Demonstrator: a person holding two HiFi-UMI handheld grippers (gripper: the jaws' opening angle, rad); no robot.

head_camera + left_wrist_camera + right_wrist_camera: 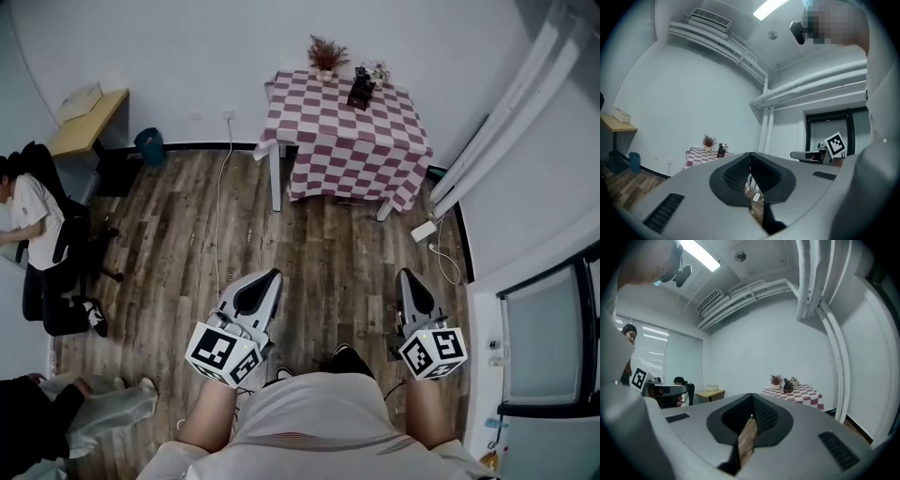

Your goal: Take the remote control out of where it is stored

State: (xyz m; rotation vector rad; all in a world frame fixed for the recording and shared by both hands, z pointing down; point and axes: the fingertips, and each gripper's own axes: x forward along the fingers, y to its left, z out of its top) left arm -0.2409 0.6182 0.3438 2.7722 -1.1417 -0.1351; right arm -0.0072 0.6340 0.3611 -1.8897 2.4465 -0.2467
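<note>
A table with a red-and-white checked cloth (347, 131) stands far ahead by the back wall. On it are a small dark holder (361, 91) and a dried plant (327, 54). No remote control can be made out at this distance. My left gripper (272, 275) and right gripper (406, 274) are held level above the wooden floor, well short of the table, both shut and empty. In the left gripper view the jaws of the left gripper (750, 154) meet, with the table (701, 154) small at the left. The right gripper view has the right gripper (751, 395) shut and the table (799, 392) to the right.
A person sits on a chair (28, 225) at the left beside a wooden desk (89, 117) and a blue bin (148, 145). A white cable (220, 216) runs over the floor. A power strip (424, 231) lies near white pipes (497, 122) on the right wall.
</note>
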